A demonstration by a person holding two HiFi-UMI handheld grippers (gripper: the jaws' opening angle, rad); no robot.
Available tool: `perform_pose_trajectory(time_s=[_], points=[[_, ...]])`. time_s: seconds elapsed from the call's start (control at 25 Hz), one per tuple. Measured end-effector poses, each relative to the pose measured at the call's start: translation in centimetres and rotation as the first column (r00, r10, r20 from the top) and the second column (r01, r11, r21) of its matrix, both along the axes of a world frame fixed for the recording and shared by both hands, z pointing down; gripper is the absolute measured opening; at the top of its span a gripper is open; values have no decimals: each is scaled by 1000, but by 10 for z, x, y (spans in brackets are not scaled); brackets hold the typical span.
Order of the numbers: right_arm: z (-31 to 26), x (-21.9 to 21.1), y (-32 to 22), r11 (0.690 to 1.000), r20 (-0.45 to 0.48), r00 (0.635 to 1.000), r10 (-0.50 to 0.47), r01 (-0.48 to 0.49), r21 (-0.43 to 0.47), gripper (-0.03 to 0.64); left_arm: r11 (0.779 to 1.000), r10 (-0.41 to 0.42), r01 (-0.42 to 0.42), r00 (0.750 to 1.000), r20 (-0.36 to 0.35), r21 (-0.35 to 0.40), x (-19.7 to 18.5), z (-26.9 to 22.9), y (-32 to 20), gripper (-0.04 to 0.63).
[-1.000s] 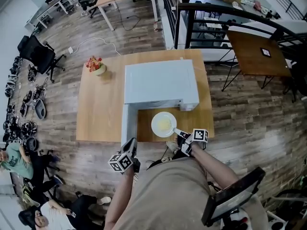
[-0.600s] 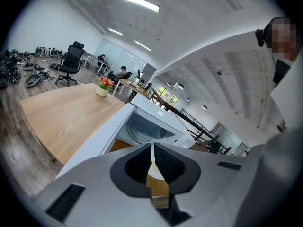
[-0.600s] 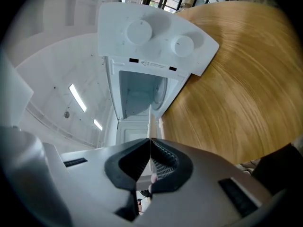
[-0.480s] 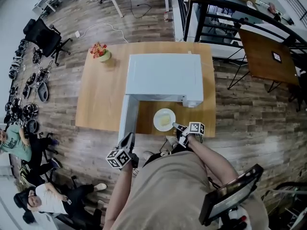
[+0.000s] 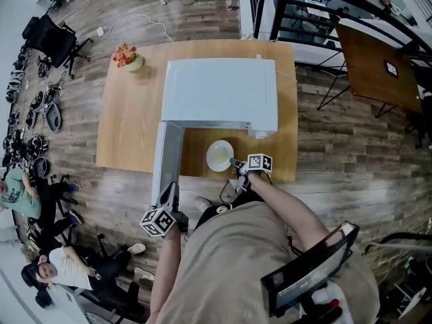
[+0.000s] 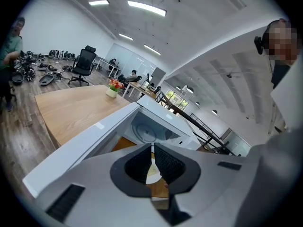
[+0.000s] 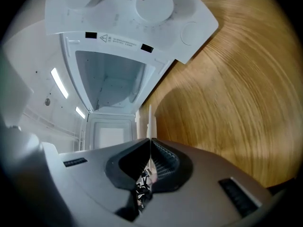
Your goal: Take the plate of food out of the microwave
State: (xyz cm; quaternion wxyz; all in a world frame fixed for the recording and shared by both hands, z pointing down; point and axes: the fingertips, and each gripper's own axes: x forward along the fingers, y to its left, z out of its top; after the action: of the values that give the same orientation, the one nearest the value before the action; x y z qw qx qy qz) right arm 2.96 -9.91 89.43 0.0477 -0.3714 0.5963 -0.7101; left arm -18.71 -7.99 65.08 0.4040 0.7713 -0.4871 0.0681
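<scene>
The white plate point(image 5: 217, 155) with pale yellow food sits on the wooden table point(image 5: 131, 127) just in front of the white microwave point(image 5: 219, 90). The microwave's door point(image 5: 165, 155) stands swung open toward me. My right gripper point(image 5: 235, 163) is shut on the plate's near right rim. In the right gripper view that rim point(image 7: 149, 119) shows edge-on between the jaws of the right gripper point(image 7: 150, 141), with the empty cavity point(image 7: 111, 79) beyond. My left gripper point(image 5: 169, 193) hangs off the table by the door's outer end, shut on nothing. In the left gripper view, the left gripper point(image 6: 152, 148) faces the open microwave point(image 6: 142, 131).
A small pot of flowers point(image 5: 125, 57) stands at the table's far left corner. A black railing point(image 5: 317, 5) and a dark wooden table point(image 5: 374, 63) lie to the right. Office chairs, gear and people point(image 5: 20, 204) are on the floor at left.
The head view has shifted, so everything sits a little higher and further left. The right gripper keeps its hold on the plate before the microwave; the left gripper stays by the door.
</scene>
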Motion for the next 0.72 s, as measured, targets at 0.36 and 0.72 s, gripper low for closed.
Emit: perform_pose_trajectory(time_s=[0.36, 0.72], points=[[14, 21, -9, 989, -307, 945, -110, 135, 61, 151, 1000, -18, 17, 1000, 8, 8, 13, -2, 0, 2], [6, 21, -13, 923, -534, 804, -263, 370, 102, 554, 1000, 16, -16, 1000, -4, -6, 39, 4, 1, 2]])
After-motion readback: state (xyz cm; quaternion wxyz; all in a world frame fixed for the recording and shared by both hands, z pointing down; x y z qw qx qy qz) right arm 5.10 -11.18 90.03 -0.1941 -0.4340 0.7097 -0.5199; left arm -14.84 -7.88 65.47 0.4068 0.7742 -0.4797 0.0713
